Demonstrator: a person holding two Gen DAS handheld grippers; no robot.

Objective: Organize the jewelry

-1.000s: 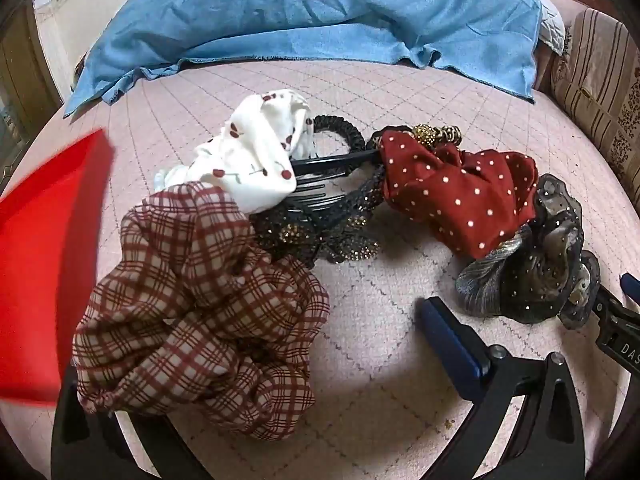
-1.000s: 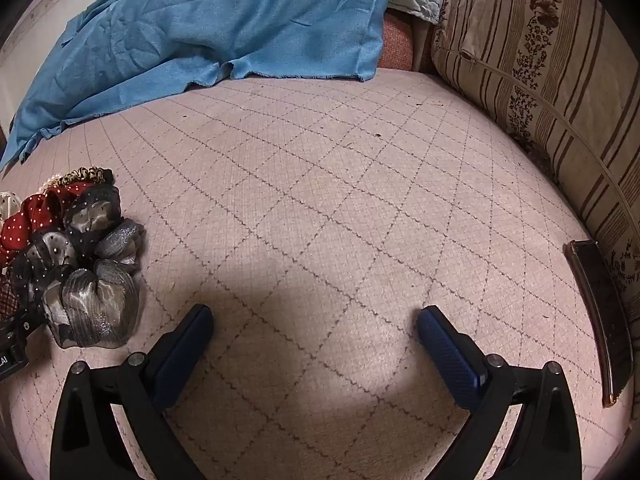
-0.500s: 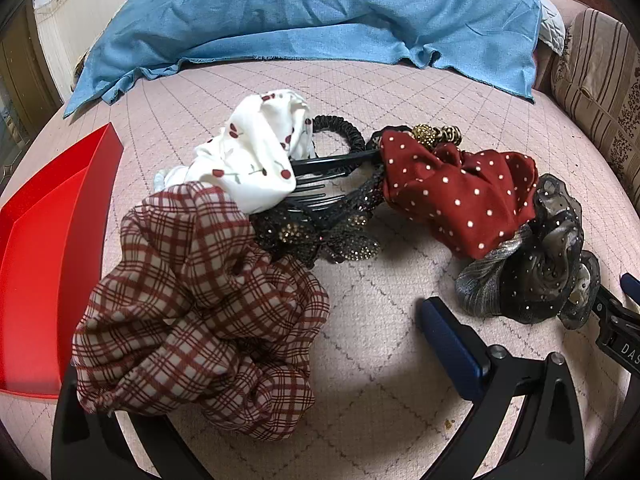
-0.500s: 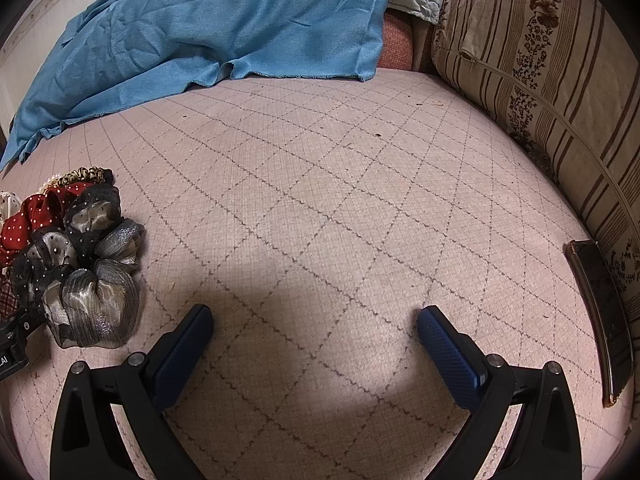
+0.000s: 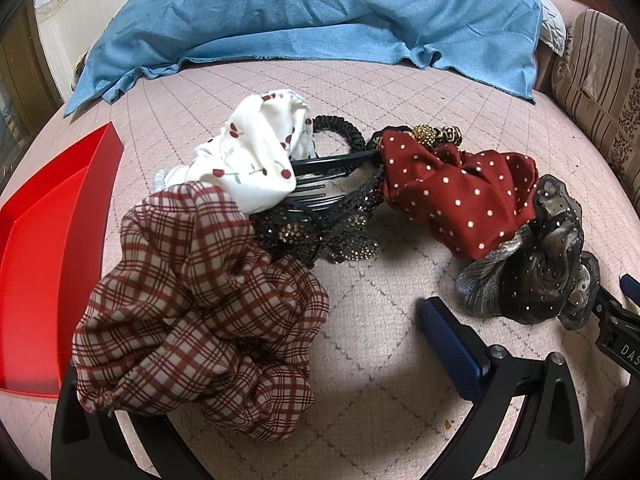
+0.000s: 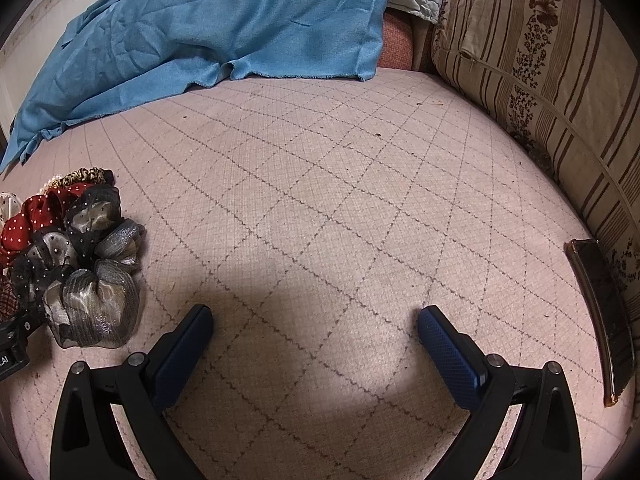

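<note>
In the left wrist view a plaid scrunchie [image 5: 200,304] fills the foreground and lies over the left finger of my left gripper [image 5: 316,320], which is open. Behind it sit a white cherry-print scrunchie [image 5: 256,160], a black comb [image 5: 320,196], a sequined bow [image 5: 332,236], a red polka-dot scrunchie [image 5: 460,196] and a grey-black tulle scrunchie [image 5: 532,276]. A red tray [image 5: 52,260] lies at the left. My right gripper [image 6: 316,316] is open over bare bedspread, with the tulle scrunchie [image 6: 88,280] to its left.
A blue cloth [image 5: 320,12] is heaped at the far side of the quilted pink bedspread [image 6: 320,200]. A striped cushion [image 6: 540,60] lines the right side, with a dark phone [image 6: 600,312] lying beside it.
The red tray was a moving blur at the left one second ago and now lies still on the bedspread. Both grippers and the hair pieces have stayed put.
</note>
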